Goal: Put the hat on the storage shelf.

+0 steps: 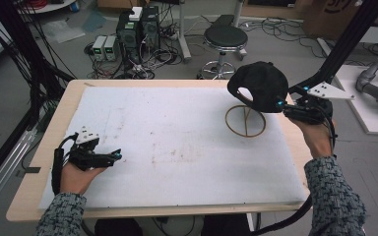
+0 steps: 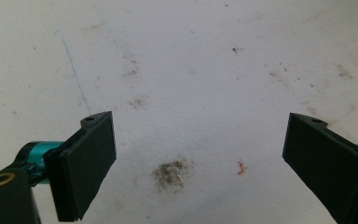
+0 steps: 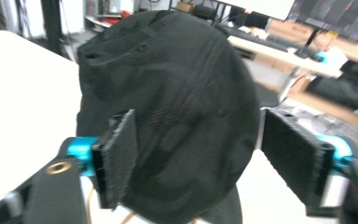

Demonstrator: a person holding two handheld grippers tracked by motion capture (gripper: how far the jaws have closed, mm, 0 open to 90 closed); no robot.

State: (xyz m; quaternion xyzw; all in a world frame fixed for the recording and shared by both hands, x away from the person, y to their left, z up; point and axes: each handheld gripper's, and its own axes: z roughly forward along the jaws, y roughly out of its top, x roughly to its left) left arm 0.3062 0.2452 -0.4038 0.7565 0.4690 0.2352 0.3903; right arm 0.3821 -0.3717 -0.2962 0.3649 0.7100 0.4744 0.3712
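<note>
1. At the near left of the surface (image 1: 49,132), the person's left hand (image 1: 76,178) rests on the white mat (image 1: 177,142) and holds the left hand-held gripper (image 1: 112,156), which points toward the middle of the mat.
2. In the left gripper view, the left hand-held gripper (image 2: 198,151) has its two black jaws wide apart with nothing between them; below lies bare mat (image 2: 182,65) marked by a dark smudge (image 2: 170,173), a small reddish fleck (image 2: 241,168) and a thin blue line (image 2: 72,70).
3. The middle of the mat is stained in faint brownish patches and carries no object.
4. Toward the far right of the mat stands a thin wooden ring stand (image 1: 246,122): a round hoop lies flat on the mat, with slim struts rising from it.
5. A black cap (image 1: 258,86) sits above that hoop, its brim side turned to the left; whether it rests on the struts cannot be told.
6. In the right gripper view, the cap (image 3: 177,107) lies between the jaws of the right hand-held gripper (image 3: 200,158); the jaws are spread on either side of the crown and do not press on it.
7. At the right edge, the person's right hand (image 1: 317,135) holds the right hand-held gripper (image 1: 280,104) just beside the cap, with a grey three-cornered plate (image 1: 330,91) on top.
8. Beyond the surface, a round black stool (image 1: 225,37) stands on the floor among cables.
</note>
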